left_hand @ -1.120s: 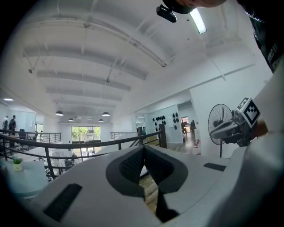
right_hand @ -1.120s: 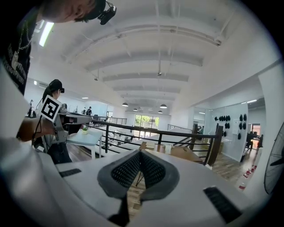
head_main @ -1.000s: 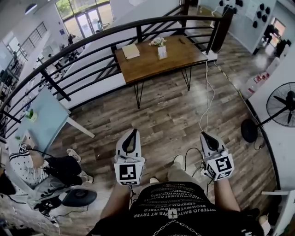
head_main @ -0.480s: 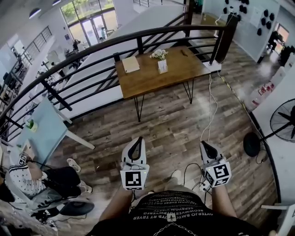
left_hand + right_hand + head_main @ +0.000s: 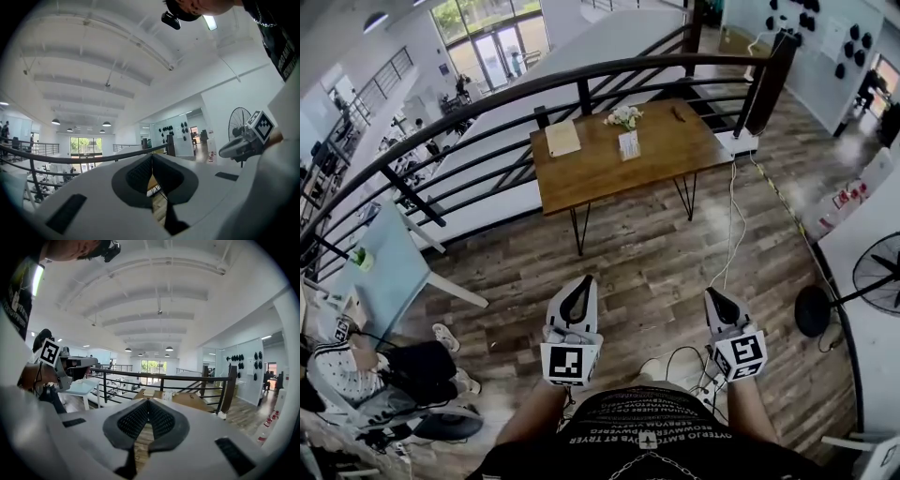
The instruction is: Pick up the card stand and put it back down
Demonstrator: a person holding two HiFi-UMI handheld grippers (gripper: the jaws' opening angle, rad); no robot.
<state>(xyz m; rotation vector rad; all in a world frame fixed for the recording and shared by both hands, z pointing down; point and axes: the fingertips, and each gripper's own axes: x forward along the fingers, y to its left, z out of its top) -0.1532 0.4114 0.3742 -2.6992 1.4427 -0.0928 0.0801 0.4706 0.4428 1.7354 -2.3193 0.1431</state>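
While both grippers hang over the dark wood-plank floor [image 5: 647,244], the small clear card stand with a white card in it [image 5: 629,145] sits upright on the brown wooden counter with black hairpin legs [image 5: 680,141]. That's well ahead of them, next to the black metal railing [image 5: 534,84]. It's just beside a little bunch of white flowers [image 5: 623,114]. Left gripper [image 5: 578,283]: fingers [image 5: 138,176] pressed together, nothing in them. Right gripper [image 5: 713,294]: same deal, closed tight and empty.
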